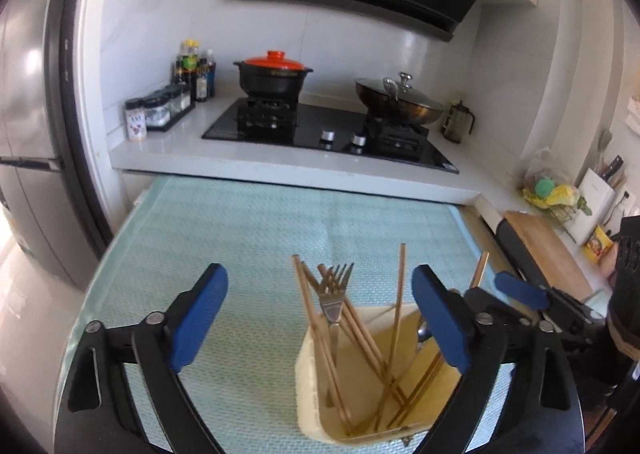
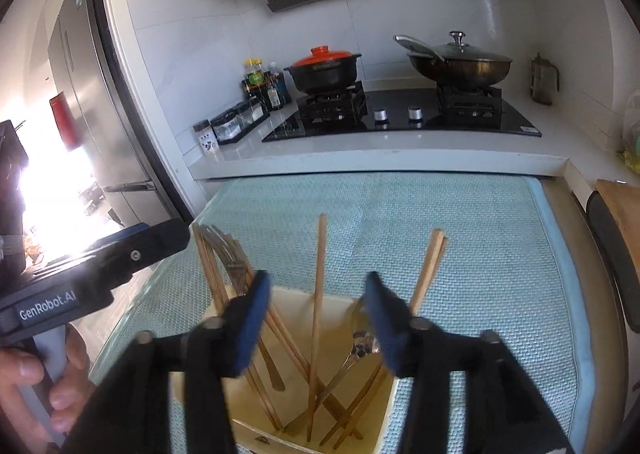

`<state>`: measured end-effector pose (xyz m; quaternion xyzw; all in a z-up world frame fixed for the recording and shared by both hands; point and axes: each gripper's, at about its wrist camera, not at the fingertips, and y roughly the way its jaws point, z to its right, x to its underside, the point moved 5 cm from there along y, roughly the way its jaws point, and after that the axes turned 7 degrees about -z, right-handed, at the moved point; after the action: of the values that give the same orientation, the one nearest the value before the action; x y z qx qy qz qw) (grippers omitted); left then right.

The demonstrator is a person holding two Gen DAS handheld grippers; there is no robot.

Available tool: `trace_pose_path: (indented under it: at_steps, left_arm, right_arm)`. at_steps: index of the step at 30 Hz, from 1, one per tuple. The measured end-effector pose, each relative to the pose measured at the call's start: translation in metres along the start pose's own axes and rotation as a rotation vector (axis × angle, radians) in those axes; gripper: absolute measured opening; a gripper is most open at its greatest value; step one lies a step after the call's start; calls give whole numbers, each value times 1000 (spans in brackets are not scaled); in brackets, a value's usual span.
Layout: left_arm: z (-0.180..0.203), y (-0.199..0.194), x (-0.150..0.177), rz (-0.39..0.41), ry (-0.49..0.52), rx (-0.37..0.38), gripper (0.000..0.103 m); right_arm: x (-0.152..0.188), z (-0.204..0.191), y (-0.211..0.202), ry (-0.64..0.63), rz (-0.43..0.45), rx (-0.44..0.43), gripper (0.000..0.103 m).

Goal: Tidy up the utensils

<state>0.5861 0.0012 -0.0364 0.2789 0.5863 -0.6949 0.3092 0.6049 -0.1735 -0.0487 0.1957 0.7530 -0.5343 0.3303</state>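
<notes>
A cream utensil holder (image 1: 306, 382) stands on a pale green woven mat (image 1: 240, 222). It holds several wooden chopsticks (image 1: 400, 286), forks (image 1: 336, 278) with tines up, and a spoon (image 2: 362, 342). My left gripper (image 1: 320, 274) is open wide just above the holder's left part, with the forks rising between its blue pads (image 1: 200, 314) untouched. My right gripper (image 2: 318, 282) is open over the holder (image 2: 296, 291). One upright chopstick (image 2: 320, 250) stands in the gap between its pads without being pressed. Each gripper shows at the edge of the other's view.
Behind the mat runs a white counter (image 1: 280, 162) with a black gas hob (image 1: 328, 126), a clay pot with a red lid (image 1: 274, 72), a lidded wok (image 1: 400, 98) and spice jars (image 1: 160, 110). A fridge (image 1: 32, 114) stands left, a wooden board (image 1: 548, 250) right. A person's hand (image 2: 36, 382) holds the left gripper.
</notes>
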Motion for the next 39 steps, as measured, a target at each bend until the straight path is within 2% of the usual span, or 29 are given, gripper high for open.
trace_pose_path:
  at_steps: [4, 6, 8, 15, 20, 32, 39]
  left_arm:
    - [1, -43, 14, 107, 56, -111, 103]
    - [6, -63, 26, 149, 85, -161, 103]
    - [12, -80, 41, 161, 111, -183, 103]
    - [29, -131, 89, 154, 127, -144, 103]
    - [36, -159, 112, 162, 149, -175, 103]
    - [27, -207, 168, 63, 107, -139, 103]
    - [23, -228, 181, 49, 86, -152, 103]
  right_arm:
    - [6, -4, -41, -32, 52, 61, 70]
    - [15, -8, -62, -50, 73, 90, 81]
    - [29, -14, -87, -73, 110, 121, 86]
    - [74, -38, -154, -121, 166, 197, 94]
    - [105, -54, -186, -121, 174, 195, 103]
    - [157, -92, -238, -112, 176, 205, 103]
    - [175, -109, -252, -140, 150, 188, 103]
